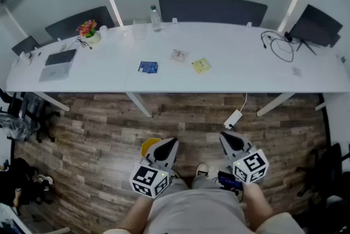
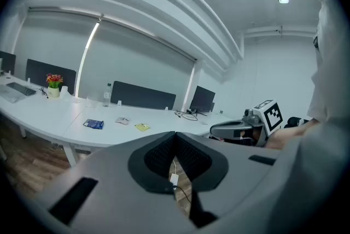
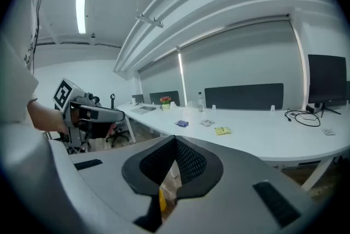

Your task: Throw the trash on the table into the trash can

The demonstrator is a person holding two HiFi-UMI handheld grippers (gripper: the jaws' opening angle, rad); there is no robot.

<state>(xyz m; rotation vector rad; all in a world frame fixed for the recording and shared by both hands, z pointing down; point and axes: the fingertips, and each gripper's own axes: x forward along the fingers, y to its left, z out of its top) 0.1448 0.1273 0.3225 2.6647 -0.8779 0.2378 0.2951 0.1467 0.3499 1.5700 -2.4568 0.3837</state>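
Three scraps of trash lie on the long white table [image 1: 240, 71]: a blue wrapper [image 1: 147, 66], a whitish wrapper [image 1: 178, 55] and a yellow wrapper [image 1: 200, 65]. The gripper views show the same blue wrapper [image 2: 93, 124], whitish wrapper [image 3: 206, 123] and yellow wrapper [image 3: 222, 130] far ahead. My left gripper [image 1: 167, 146] and right gripper [image 1: 228, 140] hang side by side close to my body, over the wooden floor and well short of the table. Both are shut with nothing held. No trash can is evident.
A laptop [image 1: 59, 63], flower pot [image 1: 88, 30], water bottle [image 1: 156, 18], cables [image 1: 280, 46] and a monitor [image 1: 317, 25] stand on the table. On the floor lie a white power adapter [image 1: 233, 118] and a yellow object [image 1: 149, 145] beside my left gripper. Chairs stand at the left.
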